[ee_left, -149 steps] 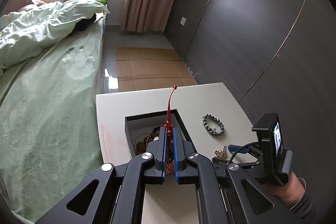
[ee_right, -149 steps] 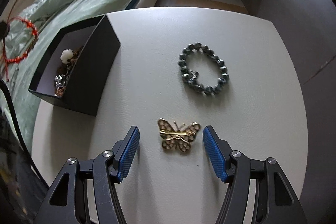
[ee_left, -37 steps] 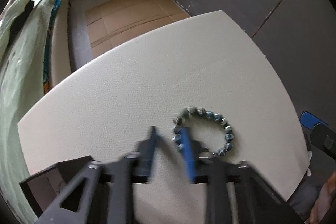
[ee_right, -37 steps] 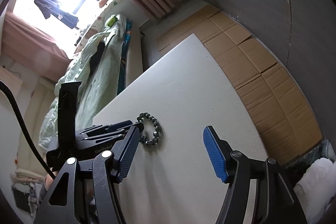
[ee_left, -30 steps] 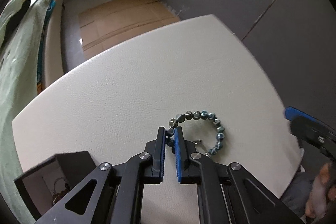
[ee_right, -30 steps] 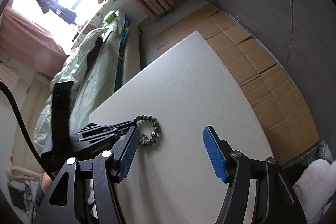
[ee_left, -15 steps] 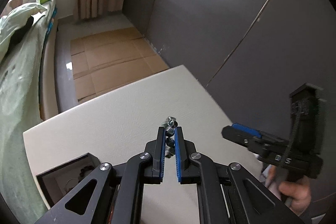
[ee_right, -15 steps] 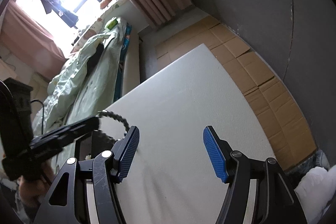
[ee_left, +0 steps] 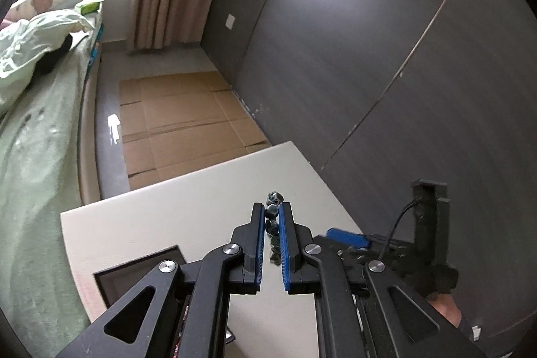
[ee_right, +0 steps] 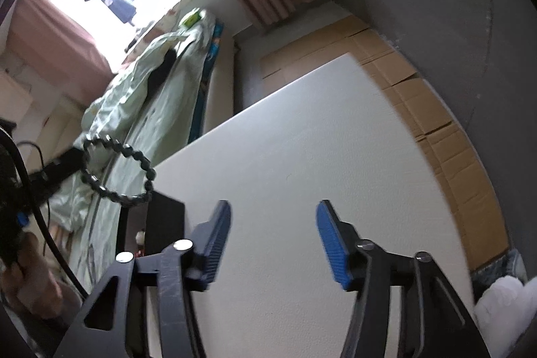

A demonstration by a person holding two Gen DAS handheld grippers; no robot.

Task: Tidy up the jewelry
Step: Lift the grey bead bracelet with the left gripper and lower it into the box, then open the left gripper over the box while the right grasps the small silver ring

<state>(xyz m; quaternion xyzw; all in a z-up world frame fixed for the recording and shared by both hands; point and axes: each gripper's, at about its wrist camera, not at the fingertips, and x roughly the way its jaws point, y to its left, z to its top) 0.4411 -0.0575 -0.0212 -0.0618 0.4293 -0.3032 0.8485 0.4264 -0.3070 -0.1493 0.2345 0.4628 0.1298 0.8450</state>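
Note:
My left gripper (ee_left: 271, 211) is shut on the dark beaded bracelet (ee_left: 272, 217), whose beads show between the blue pads, lifted above the white table (ee_left: 188, 203). In the right wrist view that bracelet (ee_right: 117, 168) hangs as a ring in the air at the left, just above the black jewelry box (ee_right: 164, 223). The box (ee_left: 134, 274) also appears at the lower left of the left wrist view. My right gripper (ee_right: 273, 213) hovers over bare table with nothing between its blue pads, and its jaws are closing.
A bed with green bedding (ee_left: 30, 136) runs along the left of the table. Flattened cardboard (ee_left: 181, 119) covers the floor beyond the table's far edge. A dark wall (ee_left: 369, 56) stands to the right. A hand (ee_right: 30, 274) holds the left gripper's handle.
The left gripper has lifted the beaded bracelet off the table and carried it left toward the black box. The right gripper's fingers have drawn closer together.

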